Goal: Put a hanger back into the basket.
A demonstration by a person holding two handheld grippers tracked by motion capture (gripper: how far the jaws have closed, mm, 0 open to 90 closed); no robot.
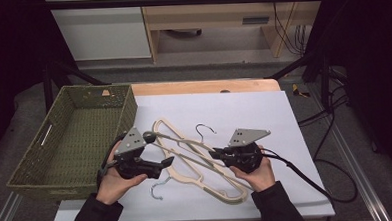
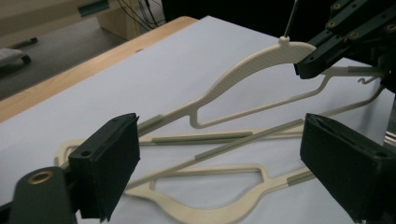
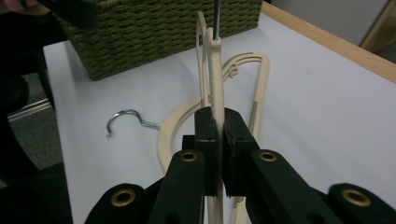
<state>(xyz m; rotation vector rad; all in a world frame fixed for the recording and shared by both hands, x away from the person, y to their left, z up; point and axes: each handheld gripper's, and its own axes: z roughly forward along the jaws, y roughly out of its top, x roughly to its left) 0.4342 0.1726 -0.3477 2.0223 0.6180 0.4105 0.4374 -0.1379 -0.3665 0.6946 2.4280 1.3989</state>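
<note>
Two cream plastic hangers with metal hooks are on a white sheet. One hanger (image 1: 183, 143) (image 2: 247, 65) (image 3: 215, 70) is lifted on edge, and my right gripper (image 1: 214, 153) (image 3: 217, 135) (image 2: 317, 58) is shut on its top close to the hook. The other hanger (image 1: 222, 193) (image 2: 205, 212) lies flat beneath it, its hook (image 1: 157, 188) (image 3: 123, 116) pointing toward the near edge. My left gripper (image 1: 166, 163) (image 2: 219, 163) is open just above the sheet, aimed across both hangers' arms, with nothing between its fingers.
A green woven basket (image 1: 129, 111) (image 3: 163, 28) stands at the sheet's left edge, beside my left hand. The white sheet (image 1: 254, 113) covers a wooden table whose bare strip (image 1: 203, 86) shows at the back. Cables trail off to the right.
</note>
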